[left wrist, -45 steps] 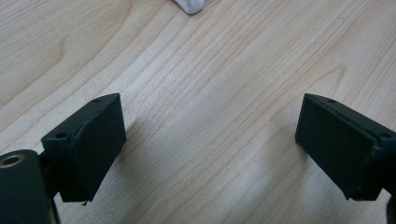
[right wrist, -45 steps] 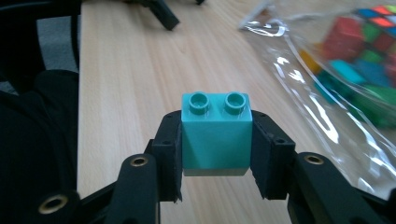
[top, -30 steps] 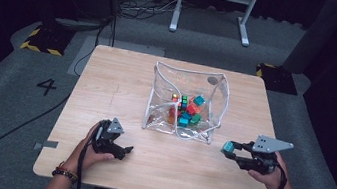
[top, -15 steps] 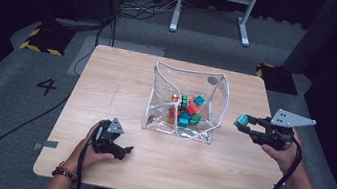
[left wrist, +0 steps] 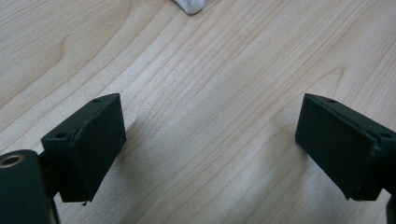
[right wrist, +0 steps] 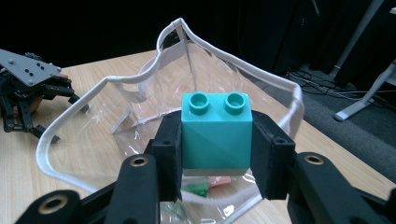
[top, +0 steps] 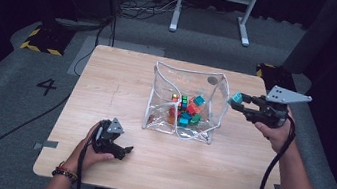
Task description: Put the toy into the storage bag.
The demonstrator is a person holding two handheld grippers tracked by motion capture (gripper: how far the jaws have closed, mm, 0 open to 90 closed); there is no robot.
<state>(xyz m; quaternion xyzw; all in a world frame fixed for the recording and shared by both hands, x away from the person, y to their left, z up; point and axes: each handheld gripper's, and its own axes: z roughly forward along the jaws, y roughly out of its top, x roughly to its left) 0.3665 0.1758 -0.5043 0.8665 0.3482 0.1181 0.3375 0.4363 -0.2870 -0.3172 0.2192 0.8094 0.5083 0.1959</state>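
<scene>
A clear plastic bag (top: 163, 119) with a white rim stands open in the middle of the wooden table (top: 118, 82), holding several coloured bricks (top: 185, 108). My right gripper (top: 237, 100) is shut on a teal two-stud brick (right wrist: 217, 135), held in the air just right of the bag's rim (right wrist: 116, 79). The teal brick (top: 236, 98) sits upright between the jaws. My left gripper (top: 120, 150) rests low near the table's front left, held by a hand. Its jaws stand wide apart over bare wood (left wrist: 210, 140), open with nothing between them.
A white corner of the bag (left wrist: 191, 4) shows at the top of the left gripper view. The left gripper (right wrist: 28, 93) appears beyond the bag in the right gripper view. Metal stand legs (top: 209, 9) and cables lie on the grey floor behind the table.
My right gripper has risen from the table's front right and moved back and up to the bag's right rim, carrying the teal brick. The left gripper has stayed put.
</scene>
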